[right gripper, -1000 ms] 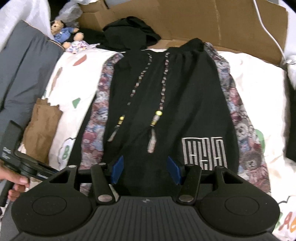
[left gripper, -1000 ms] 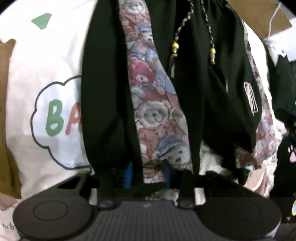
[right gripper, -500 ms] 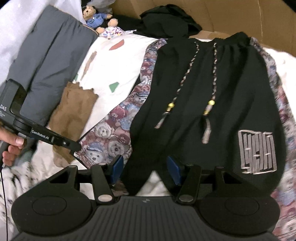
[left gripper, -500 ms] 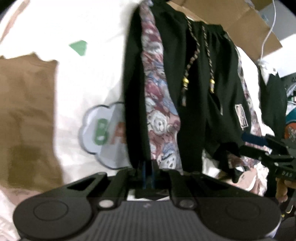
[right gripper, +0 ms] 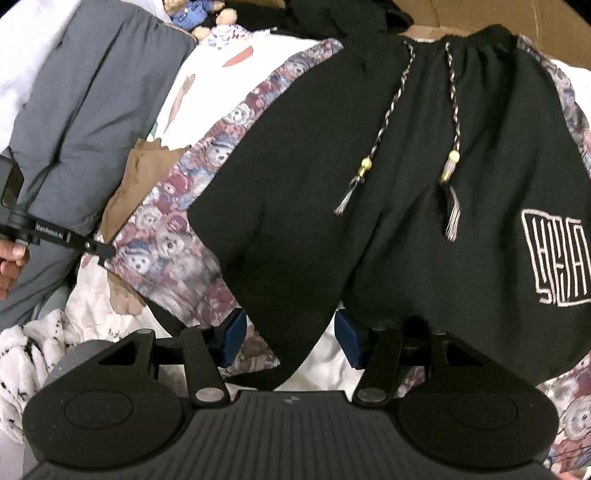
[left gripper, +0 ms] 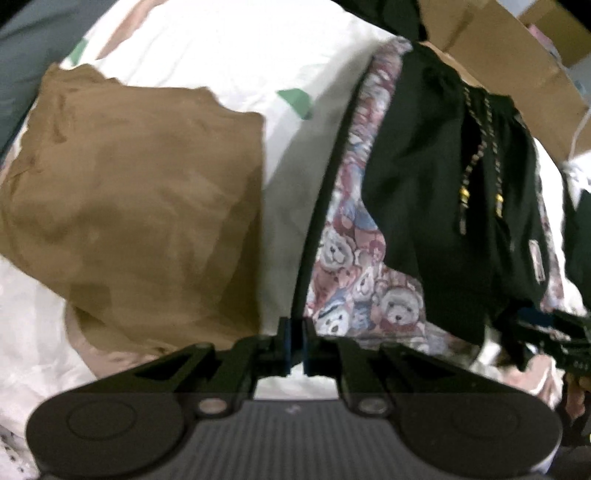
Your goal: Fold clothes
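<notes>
Black drawstring shorts (right gripper: 369, 184) with a white logo lie on top of a bear-print garment (right gripper: 177, 229) on the white printed sheet. My left gripper (left gripper: 295, 328) is shut on the black-trimmed edge of the bear-print garment (left gripper: 365, 288), which runs taut up from its pads. In the right wrist view the left gripper (right gripper: 105, 254) pinches that garment's lower left corner and pulls it out from under the shorts. My right gripper (right gripper: 291, 338) stands open, and the tip of a black shorts leg hangs loose between its blue pads.
A crumpled brown garment (left gripper: 140, 203) lies left of the bear-print one. A grey padded cover (right gripper: 81, 110) and a teddy bear toy (right gripper: 192, 11) are at the far left. Cardboard (left gripper: 498, 55) stands behind. A white spotted fleece (right gripper: 22, 350) bunches at the near left.
The left gripper closed on the bear-print garment's edge and dragged it left and up, bringing the brown garment into its view. The right gripper shifted left over the shorts' leg hem, still open.
</notes>
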Demonstrator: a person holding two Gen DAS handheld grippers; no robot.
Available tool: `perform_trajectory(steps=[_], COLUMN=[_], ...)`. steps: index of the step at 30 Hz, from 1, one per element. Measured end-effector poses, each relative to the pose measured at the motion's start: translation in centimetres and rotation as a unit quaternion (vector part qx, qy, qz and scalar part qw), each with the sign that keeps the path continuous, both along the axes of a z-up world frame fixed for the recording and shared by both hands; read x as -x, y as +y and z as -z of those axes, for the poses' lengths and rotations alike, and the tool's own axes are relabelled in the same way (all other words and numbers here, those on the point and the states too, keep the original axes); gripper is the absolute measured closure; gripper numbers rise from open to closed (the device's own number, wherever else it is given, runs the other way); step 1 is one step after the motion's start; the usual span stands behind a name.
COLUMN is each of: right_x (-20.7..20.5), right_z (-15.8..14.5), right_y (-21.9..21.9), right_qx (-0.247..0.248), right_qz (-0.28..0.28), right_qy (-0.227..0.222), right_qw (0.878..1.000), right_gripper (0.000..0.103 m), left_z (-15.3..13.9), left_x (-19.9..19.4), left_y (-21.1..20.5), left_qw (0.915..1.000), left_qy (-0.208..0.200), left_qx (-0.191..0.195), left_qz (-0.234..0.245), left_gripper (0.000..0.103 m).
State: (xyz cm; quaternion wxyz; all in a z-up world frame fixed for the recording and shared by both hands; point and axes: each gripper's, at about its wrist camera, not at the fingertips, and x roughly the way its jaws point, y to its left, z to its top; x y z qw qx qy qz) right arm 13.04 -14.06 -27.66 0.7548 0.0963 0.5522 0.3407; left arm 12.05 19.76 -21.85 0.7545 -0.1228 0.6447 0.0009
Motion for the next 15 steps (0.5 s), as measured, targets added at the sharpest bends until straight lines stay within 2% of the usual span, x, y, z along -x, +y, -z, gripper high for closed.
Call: perform_trajectory(steps=[4, 9, 13, 15], right_x=[0.3, 0.7, 1.5, 1.8], right_z=[1.0, 2.3, 3.1, 3.3], right_y=[-0.2, -0.6, -0.9, -1.0], right_qx=[0.004, 0.007, -0.005, -0.01], right_qz=[0.0, -0.003, -0.005, -0.007], right_qy=[0.015, 0.032, 0.05, 0.056], right_qw=[1.0, 0.999, 0.999, 0.998], right_gripper=[0.045, 0.045, 0.045, 0.045], left_z=[0.1, 0.2, 0.7, 0.8], left_x=[-0.9, -1.9, -1.9, -2.0], left_y=[1.4, 2.2, 2.2, 2.3], left_qw=[0.9995, 0.9985, 0.9972, 0.9953], left_qy=[-0.006, -0.005, -0.005, -0.015], left_qx=[-0.031, -0.053, -0.073, -0.095], left_qz=[0.009, 0.01, 0.013, 0.009], left_gripper=[0.098, 0.098, 0.098, 0.098])
